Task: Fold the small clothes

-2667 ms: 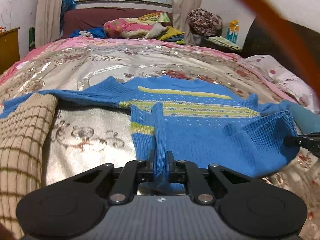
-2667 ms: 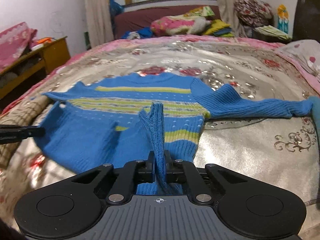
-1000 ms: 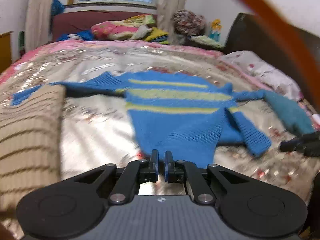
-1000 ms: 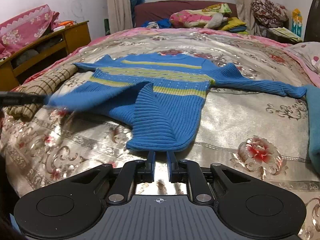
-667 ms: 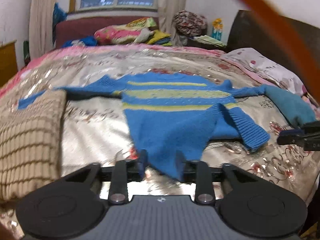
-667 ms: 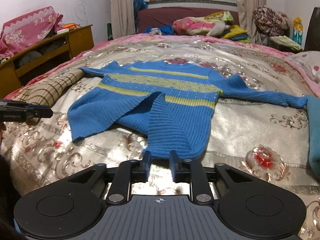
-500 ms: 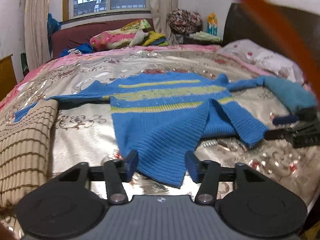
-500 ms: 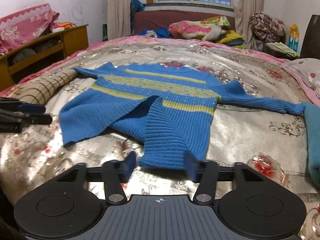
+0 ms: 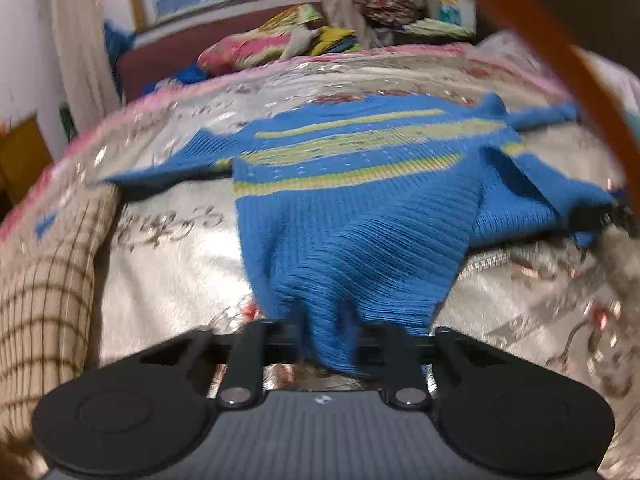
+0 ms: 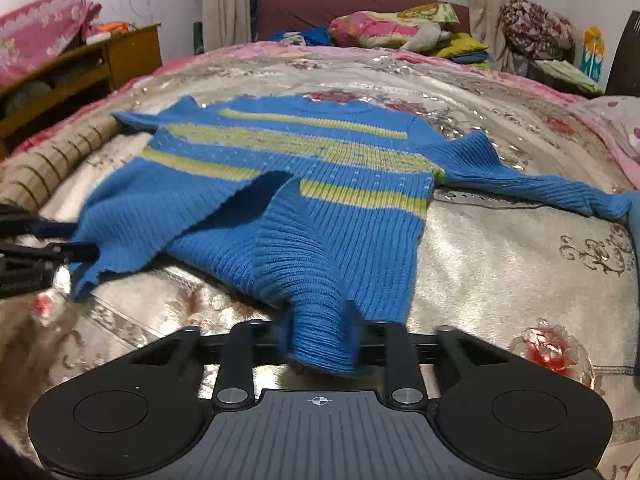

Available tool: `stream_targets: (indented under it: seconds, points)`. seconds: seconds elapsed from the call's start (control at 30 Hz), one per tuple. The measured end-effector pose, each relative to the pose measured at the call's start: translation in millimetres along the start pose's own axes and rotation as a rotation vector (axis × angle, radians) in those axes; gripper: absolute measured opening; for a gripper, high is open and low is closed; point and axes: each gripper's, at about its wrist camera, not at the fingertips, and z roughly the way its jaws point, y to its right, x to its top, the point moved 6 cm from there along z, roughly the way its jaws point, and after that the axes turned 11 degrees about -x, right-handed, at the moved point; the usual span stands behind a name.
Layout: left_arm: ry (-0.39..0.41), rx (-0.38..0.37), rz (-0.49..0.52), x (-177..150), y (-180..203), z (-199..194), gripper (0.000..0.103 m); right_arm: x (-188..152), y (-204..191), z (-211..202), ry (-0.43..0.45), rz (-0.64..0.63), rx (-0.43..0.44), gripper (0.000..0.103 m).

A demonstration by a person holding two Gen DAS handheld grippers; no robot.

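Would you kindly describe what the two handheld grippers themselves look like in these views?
Both look alike. The left gripper and right gripper have a matt black body with a ribbed grey centre panel bearing a small white crosshair mark, a round disc recess on each side, two black linkage arms with silver pivot screws, and thin black fingers. An orange strap or cable crosses the left view. No hand or sleeve clearly shows.
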Motion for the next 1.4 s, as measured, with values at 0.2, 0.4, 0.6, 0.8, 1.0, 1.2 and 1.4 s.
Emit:
stream_targets:
  seconds: [0.2,0.4,0.6,0.8,1.0,1.2,1.4]
  points:
    - [0.027,-0.026,-0.056,-0.1,-19.0,-40.4,0.011,-2.9,5.2,-44.6,0.042,-0.074,0.078,0.008]
    - [0.002,-0.097,-0.127,-17.4,-31.5,-72.0,0.011,-17.7,10.9,-75.8,0.047,-0.217,0.132,0.005]
    - [-0.005,-0.187,-0.298,-23.2,-26.5,-57.0,0.029,-26.0,18.5,-67.2,0.000,-0.182,0.072,0.015]
    - [-0.008,-0.209,-0.415,-27.7,-11.5,-32.6,0.042,-39.6,20.4,-64.4,-0.044,-0.004,0.102,0.028]
    - [0.020,-0.187,-0.533,-29.8,-8.0,-22.4,0.054,-55.4,42.5,-48.5,-0.138,0.326,0.198,0.034]
    - [0.055,-0.189,-0.627,-25.8,-5.6,-13.4,0.060,-63.1,63.1,-35.6,-0.170,0.597,0.274,0.041]
    - [0.079,-0.197,-0.669,-21.6,-4.4,-4.1,0.047,-65.5,59.8,-25.1,-0.209,0.754,0.373,0.042]
